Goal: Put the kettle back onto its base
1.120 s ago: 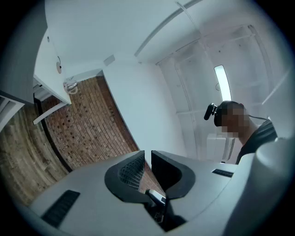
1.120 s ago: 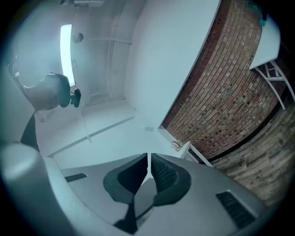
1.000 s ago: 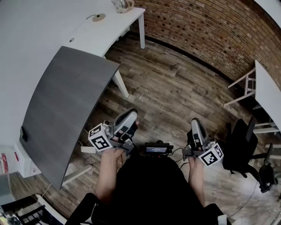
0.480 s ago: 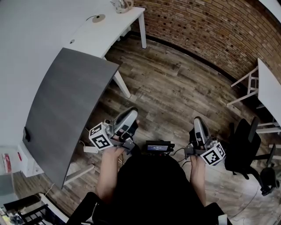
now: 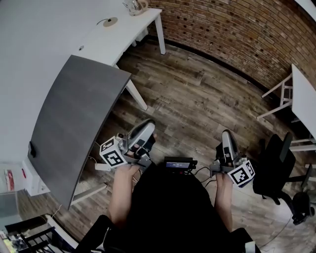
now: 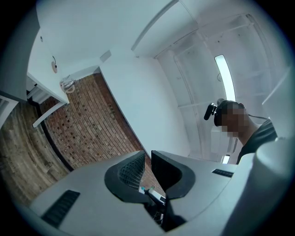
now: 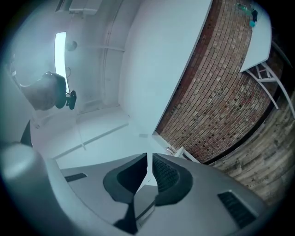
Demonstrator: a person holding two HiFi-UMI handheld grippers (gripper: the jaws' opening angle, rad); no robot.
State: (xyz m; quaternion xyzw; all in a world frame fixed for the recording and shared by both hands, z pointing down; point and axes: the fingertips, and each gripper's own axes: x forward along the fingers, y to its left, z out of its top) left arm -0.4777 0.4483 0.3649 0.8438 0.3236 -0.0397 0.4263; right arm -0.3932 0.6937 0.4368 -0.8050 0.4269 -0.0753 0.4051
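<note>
The clear kettle (image 5: 136,6) stands at the far end of a white table (image 5: 123,37), and its round base (image 5: 110,21) lies apart from it, nearer me on the same top. In the left gripper view the kettle (image 6: 68,85) shows small and distant. My left gripper (image 5: 147,126) and right gripper (image 5: 226,134) are held low in front of my body over the wooden floor, far from the kettle. The left gripper (image 6: 146,154) and the right gripper (image 7: 149,156) each show only a thin slit between the pads, with nothing in it.
A dark grey table (image 5: 74,118) runs along my left, between me and the white one. A brick wall (image 5: 237,34) closes the far side. A black office chair (image 5: 276,163) and another white table (image 5: 303,104) stand at the right. Wooden floor (image 5: 197,99) lies ahead.
The whole head view has shifted slightly; the right gripper has slid a little to the right in it. Both grippers' jaws stand as before and hold nothing.
</note>
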